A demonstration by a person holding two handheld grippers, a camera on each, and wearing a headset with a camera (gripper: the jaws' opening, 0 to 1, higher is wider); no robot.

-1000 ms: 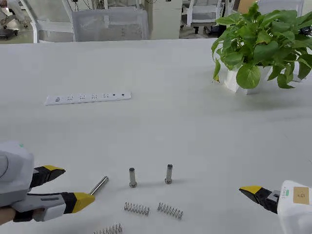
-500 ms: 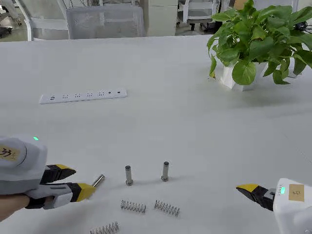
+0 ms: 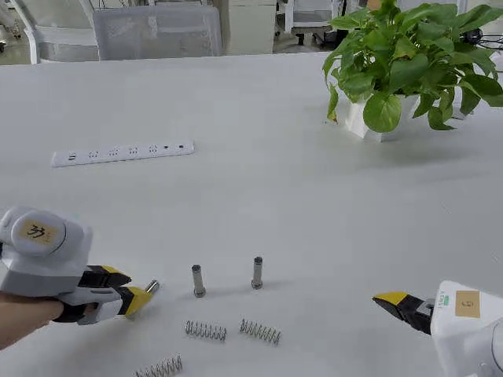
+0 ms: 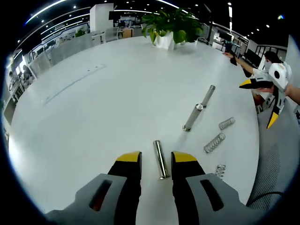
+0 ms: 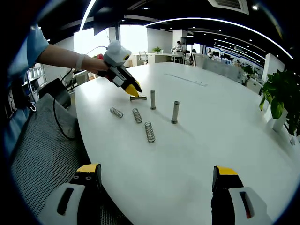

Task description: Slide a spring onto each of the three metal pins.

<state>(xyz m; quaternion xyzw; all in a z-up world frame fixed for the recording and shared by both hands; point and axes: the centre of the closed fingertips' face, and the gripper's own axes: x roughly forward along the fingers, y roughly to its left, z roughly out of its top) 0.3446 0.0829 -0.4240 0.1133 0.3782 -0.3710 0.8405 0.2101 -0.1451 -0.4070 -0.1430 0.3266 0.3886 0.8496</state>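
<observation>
A smooth, matte white table (image 3: 299, 188) in an open office carries a flat power strip (image 3: 122, 152) and a leafy potted plant (image 3: 401, 63). Two cylindrical steel pins (image 3: 197, 280) stand upright near three wire coil springs (image 3: 205, 331). The left gripper (image 3: 130, 287) has its jaws apart astride a third pin (image 4: 161, 159), which lies flat; the right gripper (image 5: 157, 169) has its jaws wide apart

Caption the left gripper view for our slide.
Open left gripper brackets a lying pin; two upright pins and springs beyond.
</observation>
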